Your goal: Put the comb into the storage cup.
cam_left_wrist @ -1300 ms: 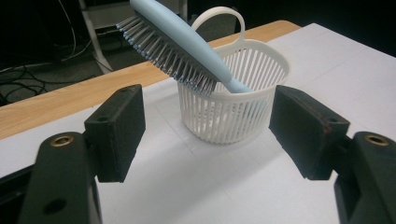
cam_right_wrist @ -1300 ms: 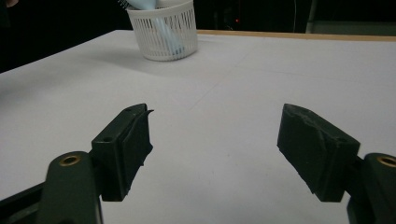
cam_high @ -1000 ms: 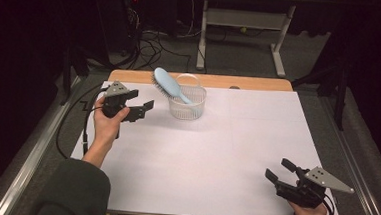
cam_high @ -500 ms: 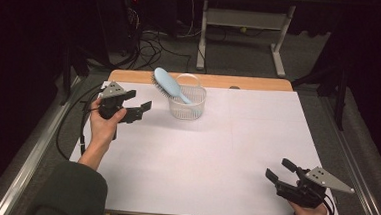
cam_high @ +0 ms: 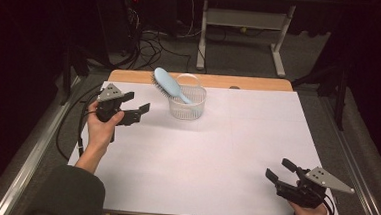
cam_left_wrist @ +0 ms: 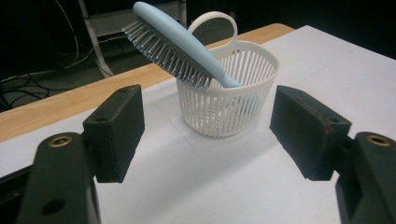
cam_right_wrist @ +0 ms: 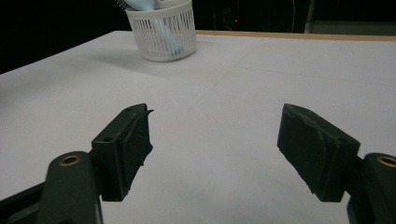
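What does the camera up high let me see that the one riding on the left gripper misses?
The high view takes in the person's hand, the right gripper at the table's near corner, and the floor cables. The left gripper view gives the hairbrush's bristles and the basket's slats up close. Both share the blue hairbrush leaning out of the white basket on the white table, with the left gripper open beside them.
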